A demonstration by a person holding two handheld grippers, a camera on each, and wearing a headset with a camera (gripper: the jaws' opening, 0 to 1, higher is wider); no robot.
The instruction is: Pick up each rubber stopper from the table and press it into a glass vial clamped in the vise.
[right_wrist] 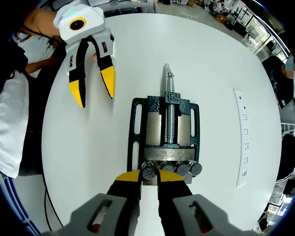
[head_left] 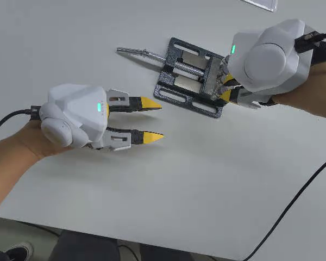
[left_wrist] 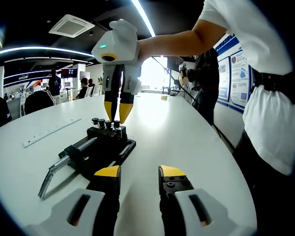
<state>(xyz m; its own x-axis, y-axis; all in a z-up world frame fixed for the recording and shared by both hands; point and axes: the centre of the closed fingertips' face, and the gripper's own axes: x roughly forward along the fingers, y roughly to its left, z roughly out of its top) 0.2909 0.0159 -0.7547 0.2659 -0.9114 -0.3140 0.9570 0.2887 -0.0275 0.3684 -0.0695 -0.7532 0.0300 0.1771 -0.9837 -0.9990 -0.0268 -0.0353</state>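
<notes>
A black vise [head_left: 190,76] [right_wrist: 164,128] [left_wrist: 101,147] lies mid-table. Several glass vials stand clamped in a row at one end, each with a grey rubber stopper in it. In the right gripper view my right gripper [right_wrist: 149,179] points straight down at that row, its jaws drawn in on either side of the end stopper [right_wrist: 149,172]. The same gripper [head_left: 226,91] [left_wrist: 117,118] hangs over the vise's end in the other two views. My left gripper [head_left: 156,119] [left_wrist: 139,172] [right_wrist: 96,91] hovers open and holds nothing, a short way from the vise's side.
The vise's screw handle [head_left: 133,53] [left_wrist: 51,172] sticks out over the table. A white ruler-like strip [right_wrist: 243,142] [left_wrist: 51,130] lies beyond the vise. A black cable [head_left: 293,201] trails across the table at right. People stand around the room.
</notes>
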